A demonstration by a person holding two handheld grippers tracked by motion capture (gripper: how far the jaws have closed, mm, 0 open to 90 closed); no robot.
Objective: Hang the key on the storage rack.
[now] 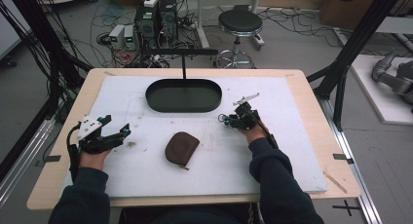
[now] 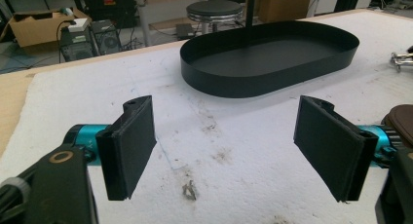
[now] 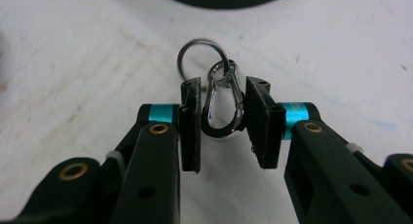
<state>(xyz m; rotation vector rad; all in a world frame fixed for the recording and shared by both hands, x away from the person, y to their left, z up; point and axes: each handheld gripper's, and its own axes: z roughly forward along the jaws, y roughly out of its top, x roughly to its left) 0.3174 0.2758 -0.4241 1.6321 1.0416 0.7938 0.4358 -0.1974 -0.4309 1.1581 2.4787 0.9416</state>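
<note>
- The right gripper (image 3: 223,114) has its jaws around a silver carabiner (image 3: 223,107) that lies on the white mat (image 1: 272,151), just in front of the black tray (image 1: 183,95); a key ring (image 3: 202,56) hangs from its far end.
- The jaws stand narrowly apart with the clip between them. The left pad looks to be against the clip's side and the right pad very near it; I cannot tell whether they press yet.
- The left gripper (image 2: 224,151) holds its jaws wide apart with nothing in them, and rests over the mat at the person's left, near a brown pouch (image 1: 181,148).
- Risk: the clip is thin, rounded metal lying flat, so the pads may ride over it or squeeze it out forward, likely if they close too high above the mat.
- Risk: a pinch on the sprung gate side could push the gate in, leaving a loose hold that slips on lifting.
- Risk: the ring swings free and could catch the tray's rim or tip the clip in the jaws.
- Axis: in the right gripper view the clip's long axis runs away from the camera, along the jaws, toward the tray.
- The rounded wide end points back to the gripper and the narrow, ring-bearing end points to the tray.
</note>
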